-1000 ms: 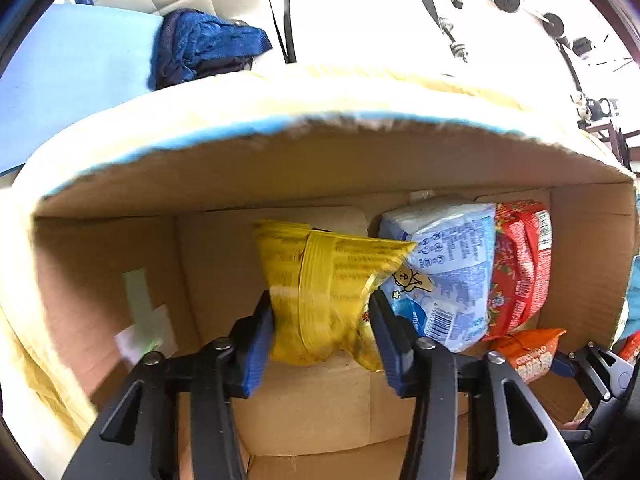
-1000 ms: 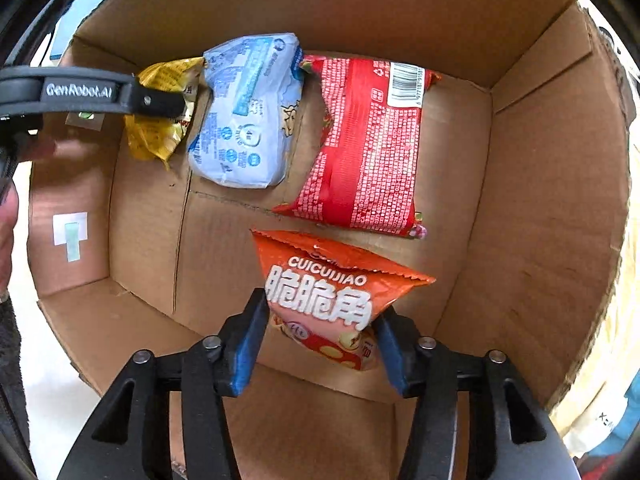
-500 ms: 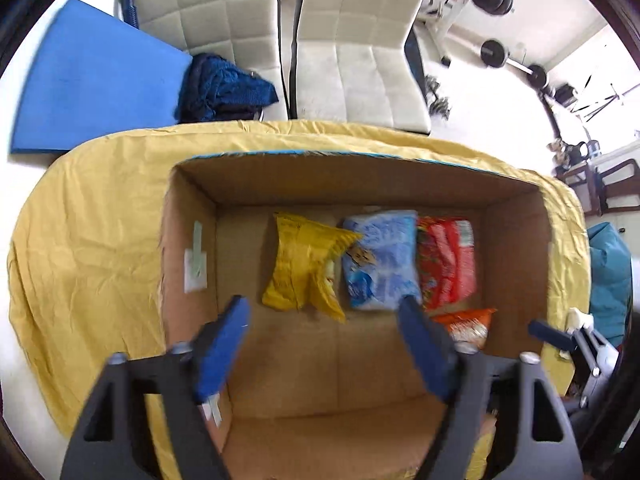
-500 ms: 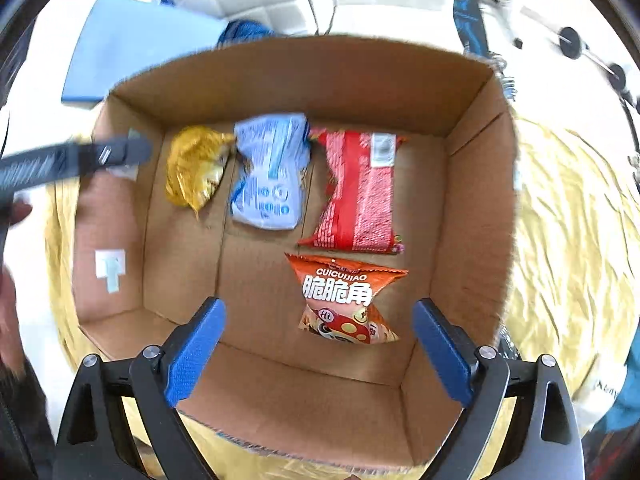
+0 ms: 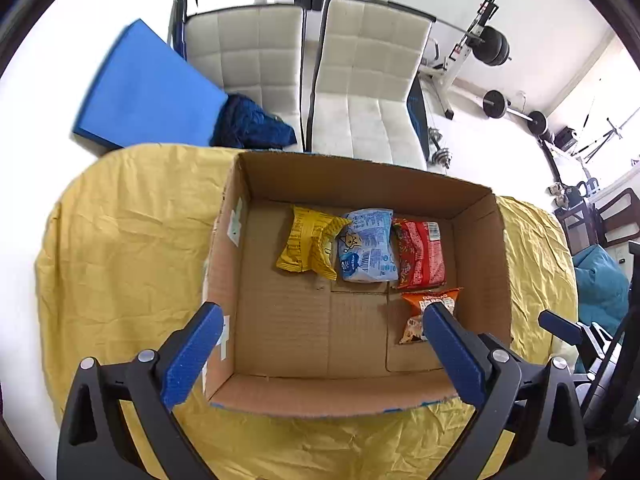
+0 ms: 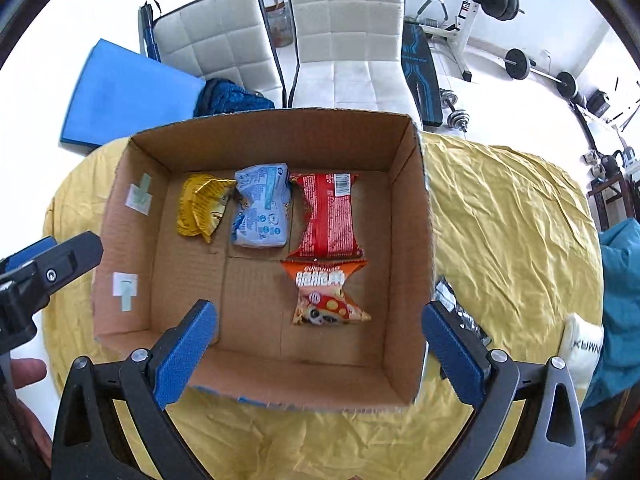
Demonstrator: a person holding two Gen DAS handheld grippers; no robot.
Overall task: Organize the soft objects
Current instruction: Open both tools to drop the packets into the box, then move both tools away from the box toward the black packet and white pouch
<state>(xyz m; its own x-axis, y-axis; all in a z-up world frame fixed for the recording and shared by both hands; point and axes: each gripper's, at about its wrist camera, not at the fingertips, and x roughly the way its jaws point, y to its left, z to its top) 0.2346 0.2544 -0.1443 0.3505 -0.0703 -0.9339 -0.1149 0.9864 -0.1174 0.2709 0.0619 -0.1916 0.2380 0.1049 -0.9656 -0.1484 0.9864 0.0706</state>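
Observation:
An open cardboard box [image 5: 224,248] [image 6: 420,216] stands on a yellow cloth. Inside lie a yellow snack packet [image 5: 306,248] [image 6: 202,206], a light blue packet [image 5: 366,250] [image 6: 262,210] and a red packet [image 5: 420,258] [image 6: 328,216] in a row at the back. An orange packet [image 5: 416,312] [image 6: 326,294] lies in front of the red one. My left gripper [image 5: 320,350] is open and empty, above the box's near side. My right gripper [image 6: 318,348] is open and empty above the near side too.
The yellow cloth [image 5: 132,232] [image 6: 500,216] covers a round table. A black packet [image 6: 460,308] and a white rolled item [image 6: 582,348] lie on the cloth right of the box. Two white chairs [image 6: 344,32], a blue mat [image 5: 144,92] and gym gear stand behind.
Both grippers let go of their packets, opened wide and rose out of the box. The yellow and orange packets now lie on the box floor.

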